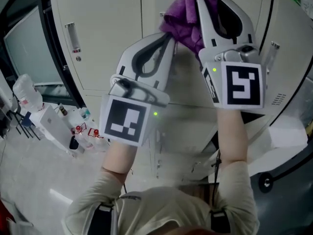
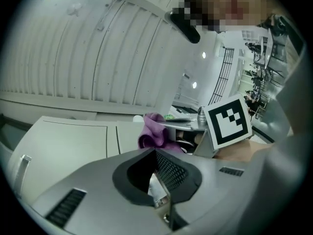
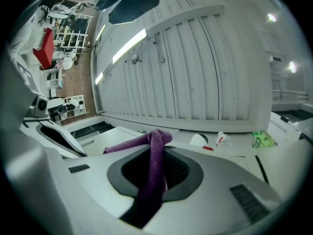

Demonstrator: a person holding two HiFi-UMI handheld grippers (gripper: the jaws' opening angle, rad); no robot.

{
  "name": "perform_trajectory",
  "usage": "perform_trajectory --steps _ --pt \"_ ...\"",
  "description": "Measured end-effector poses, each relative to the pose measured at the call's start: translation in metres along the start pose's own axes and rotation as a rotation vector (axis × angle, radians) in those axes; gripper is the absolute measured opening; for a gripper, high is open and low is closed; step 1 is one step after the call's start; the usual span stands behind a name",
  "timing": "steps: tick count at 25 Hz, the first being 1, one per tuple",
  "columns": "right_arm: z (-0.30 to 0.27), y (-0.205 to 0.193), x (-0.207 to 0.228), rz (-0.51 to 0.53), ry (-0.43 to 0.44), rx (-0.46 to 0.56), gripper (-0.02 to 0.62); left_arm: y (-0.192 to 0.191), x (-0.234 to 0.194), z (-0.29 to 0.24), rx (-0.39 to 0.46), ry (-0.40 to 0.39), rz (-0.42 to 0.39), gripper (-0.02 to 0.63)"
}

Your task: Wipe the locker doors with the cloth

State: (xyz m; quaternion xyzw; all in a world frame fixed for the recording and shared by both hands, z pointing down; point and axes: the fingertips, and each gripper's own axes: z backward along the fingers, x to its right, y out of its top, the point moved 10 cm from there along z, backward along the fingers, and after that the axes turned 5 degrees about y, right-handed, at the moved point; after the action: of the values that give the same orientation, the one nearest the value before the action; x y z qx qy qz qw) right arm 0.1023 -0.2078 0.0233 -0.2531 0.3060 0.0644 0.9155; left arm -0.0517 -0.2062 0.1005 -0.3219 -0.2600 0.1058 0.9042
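Observation:
A purple cloth (image 1: 188, 13) is bunched up against the beige locker doors (image 1: 107, 28) near their top. My right gripper (image 1: 200, 4) is shut on it. In the right gripper view a strip of the cloth (image 3: 155, 165) runs down between the jaws of the right gripper (image 3: 159, 146). My left gripper (image 1: 170, 37) is raised just left of and below the cloth, its tip close to the bunch. In the left gripper view the left gripper (image 2: 152, 151) has its jaws together with nothing seen between them, and the cloth (image 2: 154, 131) lies just beyond the tip.
A door handle (image 1: 72, 37) sits on the left locker door. A dark curved frame (image 1: 54, 48) stands left of the lockers, with a plastic bottle (image 1: 27, 92) and small bottles (image 1: 83, 126) below. A white cup (image 3: 199, 140) and a green packet (image 3: 263, 139) lie on the locker top.

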Motion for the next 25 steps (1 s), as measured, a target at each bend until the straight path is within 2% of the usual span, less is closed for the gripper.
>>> perform_trajectory --steps 4,8,16,25 --pt "-0.009 -0.013 -0.028 -0.024 0.061 -0.027 0.054 -0.005 -0.010 0.011 -0.039 0.025 -0.004 0.000" --pt "-0.012 -0.025 -0.044 -0.012 0.078 -0.068 0.054 -0.010 -0.015 0.016 -0.064 0.038 -0.001 0.000" --pt "-0.002 -0.034 -0.033 -0.012 0.046 -0.121 0.054 -0.016 -0.009 0.013 -0.059 0.020 0.032 0.000" --pt "0.030 -0.042 0.003 0.048 -0.042 -0.216 0.054 -0.010 0.019 -0.004 -0.004 -0.063 0.075 0.002"
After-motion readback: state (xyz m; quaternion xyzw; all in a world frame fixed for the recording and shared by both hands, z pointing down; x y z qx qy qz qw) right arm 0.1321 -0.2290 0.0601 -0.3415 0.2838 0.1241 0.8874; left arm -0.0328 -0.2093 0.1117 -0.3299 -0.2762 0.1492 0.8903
